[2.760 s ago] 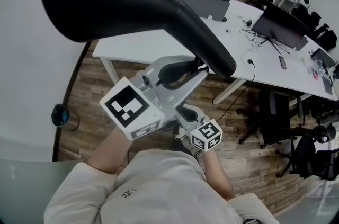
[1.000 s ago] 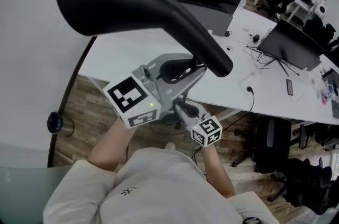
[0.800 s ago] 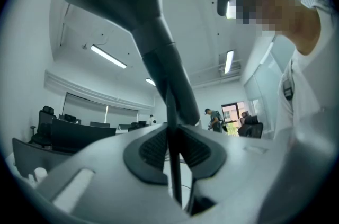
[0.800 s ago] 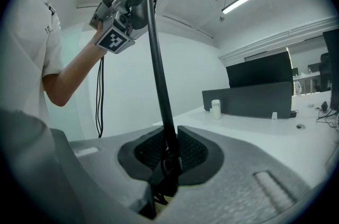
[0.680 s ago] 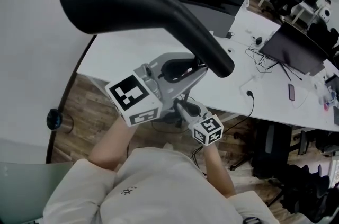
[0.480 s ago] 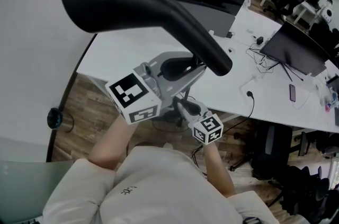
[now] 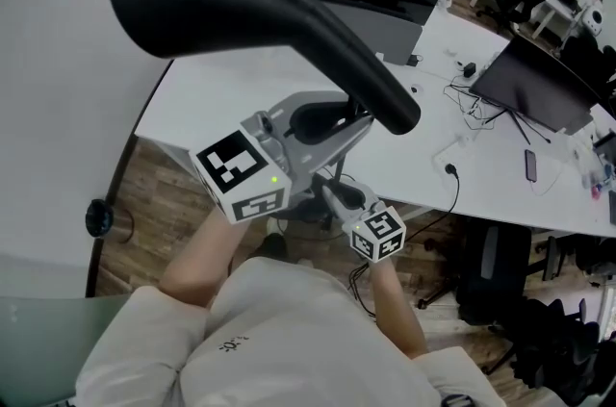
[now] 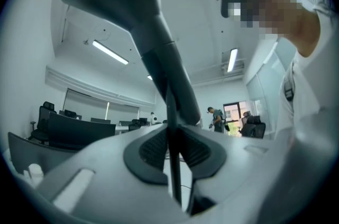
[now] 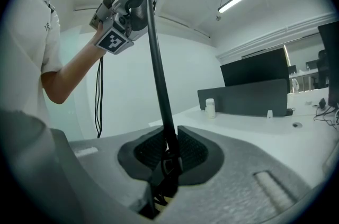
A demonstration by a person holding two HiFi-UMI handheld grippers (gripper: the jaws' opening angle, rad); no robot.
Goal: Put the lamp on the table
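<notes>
i'm counting one lamp [image 7: 241, 1] and two tongs, and both tongs are gripping it. the left tongs [image 7: 354, 118] are clamping the thin black pole just under the shade. the right tongs [image 7: 332, 191] are clamping the same pole lower down. so the lamp is being held up in the air in front of the person's chest, near the edge of the white counter [image 7: 231, 97], and it is not resting on it.

the head view is giving me the big black shade from above, the wooden floor [image 7: 144, 203] and one phone [image 7: 531, 163] lying on the counter. the right gripper view is showing the pole running straight up from its jaws to the left tongs, and one small white bottle [image 9: 210, 106] standing on the counter by a dark screen [image 9: 249, 96]. the left gripper view alone is showing one person [image 8: 214, 118] standing far off by a doorway.
</notes>
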